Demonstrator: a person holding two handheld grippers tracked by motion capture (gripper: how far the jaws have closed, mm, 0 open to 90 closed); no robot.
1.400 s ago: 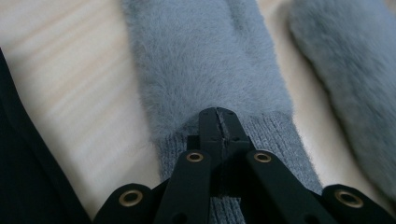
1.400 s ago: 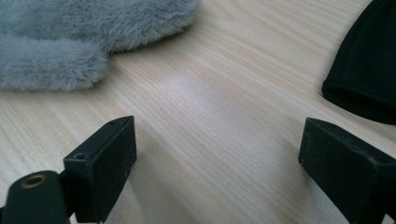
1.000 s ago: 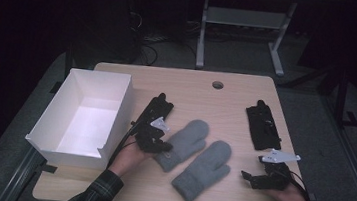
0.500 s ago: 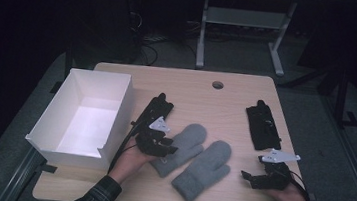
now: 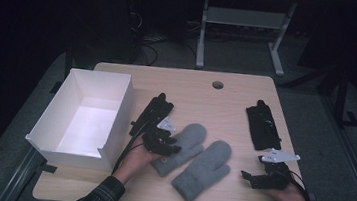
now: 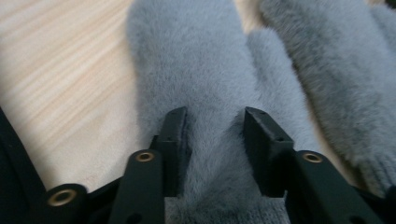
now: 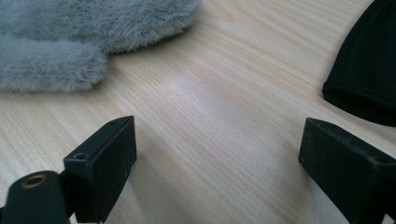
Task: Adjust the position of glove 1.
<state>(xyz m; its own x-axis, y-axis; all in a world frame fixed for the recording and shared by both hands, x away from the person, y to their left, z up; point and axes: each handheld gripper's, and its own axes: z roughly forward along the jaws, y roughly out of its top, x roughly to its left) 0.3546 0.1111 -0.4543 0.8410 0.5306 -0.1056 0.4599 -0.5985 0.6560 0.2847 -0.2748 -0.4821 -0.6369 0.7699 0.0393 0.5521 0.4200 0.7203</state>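
High view: no brand, label or writing can be read on anything; the left gripper (image 5: 164, 142) sits over the cuff end of the left soft grey fleece mitten (image 5: 181, 148), which lies near the middle of the pale wooden desk (image 5: 192, 89), touching the second grey fleece mitten (image 5: 203, 171) on its right; against the earlier frames the left hand has slid a little onto the mitten and its fingers, shut a second ago, have just been opening, with the mitten's fabric now between them; the mittens and the rest have not shifted; the right gripper (image 5: 264, 177) rests near the desk's right front edge, unmoved; a white open cardboard box (image 5: 82, 115) hangs over the desk's left edge; a long black glove (image 5: 151, 113) lies just right of the box, another black glove (image 5: 262, 127) near the right edge; bare wood stretches toward the far edge with its round cable hole (image 5: 217, 85).

Left gripper view: the black fingers (image 6: 173, 140) stand partly apart, astride a ridge of grey fleece (image 6: 196, 70); whether the pads press it I cannot tell; bare desk (image 6: 60, 70) lies to the left.

Right gripper view: the fingers (image 7: 107, 163) stand wide open over bare wood (image 7: 219, 121), holding nothing; grey mitten (image 7: 84, 32) upper left, black glove (image 7: 369, 79) at right, both apart from the fingers.
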